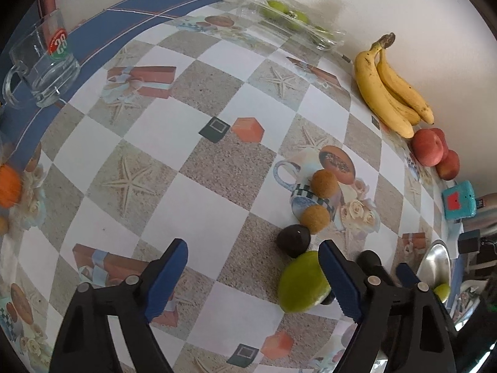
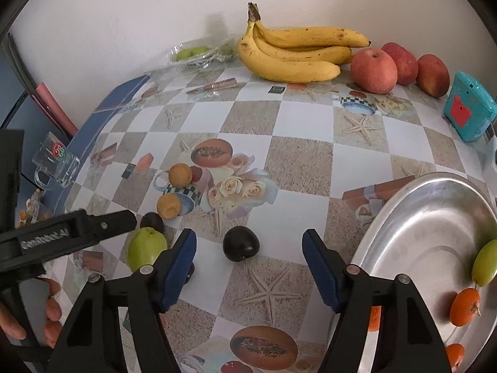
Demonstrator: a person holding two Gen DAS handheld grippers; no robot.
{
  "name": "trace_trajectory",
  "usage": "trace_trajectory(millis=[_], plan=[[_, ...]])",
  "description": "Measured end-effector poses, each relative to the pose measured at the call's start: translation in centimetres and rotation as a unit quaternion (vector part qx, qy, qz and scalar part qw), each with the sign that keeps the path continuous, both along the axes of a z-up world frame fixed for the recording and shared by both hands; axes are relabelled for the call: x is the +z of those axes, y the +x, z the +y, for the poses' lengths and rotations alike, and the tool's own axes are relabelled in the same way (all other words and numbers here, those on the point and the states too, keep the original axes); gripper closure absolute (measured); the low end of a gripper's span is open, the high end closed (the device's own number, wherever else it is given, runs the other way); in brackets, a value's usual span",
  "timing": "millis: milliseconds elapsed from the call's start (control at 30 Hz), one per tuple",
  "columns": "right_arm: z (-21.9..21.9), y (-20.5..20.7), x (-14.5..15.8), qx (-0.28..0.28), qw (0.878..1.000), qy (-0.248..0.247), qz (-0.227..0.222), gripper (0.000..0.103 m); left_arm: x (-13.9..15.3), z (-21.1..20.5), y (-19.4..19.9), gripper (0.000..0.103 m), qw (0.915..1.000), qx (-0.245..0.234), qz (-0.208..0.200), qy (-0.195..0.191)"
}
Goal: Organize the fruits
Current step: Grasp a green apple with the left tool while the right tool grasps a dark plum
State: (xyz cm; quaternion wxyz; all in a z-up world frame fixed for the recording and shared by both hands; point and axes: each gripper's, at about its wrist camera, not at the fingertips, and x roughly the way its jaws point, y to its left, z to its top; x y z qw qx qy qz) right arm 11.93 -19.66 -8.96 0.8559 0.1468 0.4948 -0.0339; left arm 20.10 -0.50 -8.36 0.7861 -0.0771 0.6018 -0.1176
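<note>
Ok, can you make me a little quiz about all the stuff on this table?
1. Pick one: how many red apples lie beside the bananas? A two, B three, C five.
2. True or false: the metal tray has a banana in it.
3. Fill the gap: the glass mug stands on a ___ strip.

Key: 1 B; 2 false; 3 blue.
</note>
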Motion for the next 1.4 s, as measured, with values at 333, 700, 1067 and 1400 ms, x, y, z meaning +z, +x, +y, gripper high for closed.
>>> trace_trajectory(millis=[333,700,1067,1400], plan=[[0.8,0.3,-1.6,0.008,1.000,-0.004,0.008,0.037,-0.8,-2.6,-0.9,0.019,0.9993,-0.030,0.022,-0.003],[1.4,0.5,-1.9,0.020,0.999,-0.039,0.007,0.042,-1.9,-3.7,-1.2,0.034,0.9985,-0.033,0.043,-0.012],[0.9,0.3,-1.7,0.012,0.999,-0.035,-0.001,0.061,-1.9,-3.5,-1.6,0.055,0.9974,-0.032,0.055,-0.035],[1.3,0.3,-1.7,0.021,1.000,-0.017,-0.006,0.074,-1.8,-4.2,-1.5,0.057,0.9975,-0.037,0.052,-0.031]])
